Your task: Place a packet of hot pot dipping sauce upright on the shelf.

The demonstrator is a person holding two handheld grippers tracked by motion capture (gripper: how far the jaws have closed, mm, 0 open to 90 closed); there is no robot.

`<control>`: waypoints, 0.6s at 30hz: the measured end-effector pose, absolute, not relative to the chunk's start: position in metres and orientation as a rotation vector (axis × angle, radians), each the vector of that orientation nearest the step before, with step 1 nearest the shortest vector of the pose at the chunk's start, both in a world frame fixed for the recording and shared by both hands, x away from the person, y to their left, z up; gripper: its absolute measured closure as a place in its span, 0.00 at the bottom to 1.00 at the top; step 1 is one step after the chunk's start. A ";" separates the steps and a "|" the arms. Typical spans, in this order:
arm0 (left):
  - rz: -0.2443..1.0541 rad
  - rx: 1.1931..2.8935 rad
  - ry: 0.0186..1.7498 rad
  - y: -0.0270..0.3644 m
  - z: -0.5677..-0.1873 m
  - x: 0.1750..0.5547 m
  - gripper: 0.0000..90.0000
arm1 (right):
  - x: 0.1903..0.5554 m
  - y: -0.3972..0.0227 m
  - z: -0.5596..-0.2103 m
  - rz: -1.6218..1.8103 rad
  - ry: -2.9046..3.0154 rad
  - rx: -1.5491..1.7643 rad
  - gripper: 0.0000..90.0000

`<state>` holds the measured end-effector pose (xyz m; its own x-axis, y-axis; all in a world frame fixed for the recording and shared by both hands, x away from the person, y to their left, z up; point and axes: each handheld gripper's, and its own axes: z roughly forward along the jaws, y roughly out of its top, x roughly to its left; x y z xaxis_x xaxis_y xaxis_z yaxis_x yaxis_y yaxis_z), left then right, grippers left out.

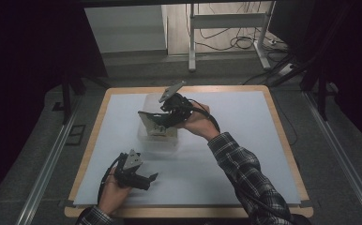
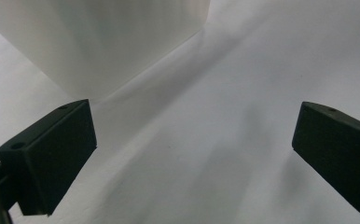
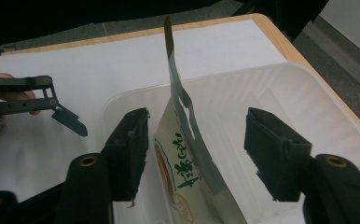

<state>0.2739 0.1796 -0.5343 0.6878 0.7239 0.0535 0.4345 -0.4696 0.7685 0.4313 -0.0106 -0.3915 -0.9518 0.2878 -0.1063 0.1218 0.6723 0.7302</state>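
reaching over the clear tub point(image 1: 146, 133), right gripper point(image 3: 194, 135) jaws wide around a snack pouch point(image 3: 183, 168)

Dim room, dark surrounds; overhead light hits the white worktop point(image 1: 245, 154) evenly, no glare. High view soft, grainy. Left gripper view blurry, w/ soft grey shadows across the surface. Right gripper view sharper; near tool point(image 3: 194, 154) parts out of focus.

A wooden-edged table point(image 1: 94, 140) bears a white sheet point(image 1: 245, 140) and a clear plastic bin point(image 1: 146, 136).
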 end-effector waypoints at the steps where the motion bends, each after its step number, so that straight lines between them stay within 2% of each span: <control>1: 0.485 2.134 0.884 0.180 -0.534 0.274 0.00 | 0.431 -0.011 -0.391 1.145 2.673 0.333 0.43; 18: 0.473 2.148 0.879 0.178 -0.536 0.274 0.00 | 0.426 -0.026 -0.391 1.191 2.642 0.402 0.27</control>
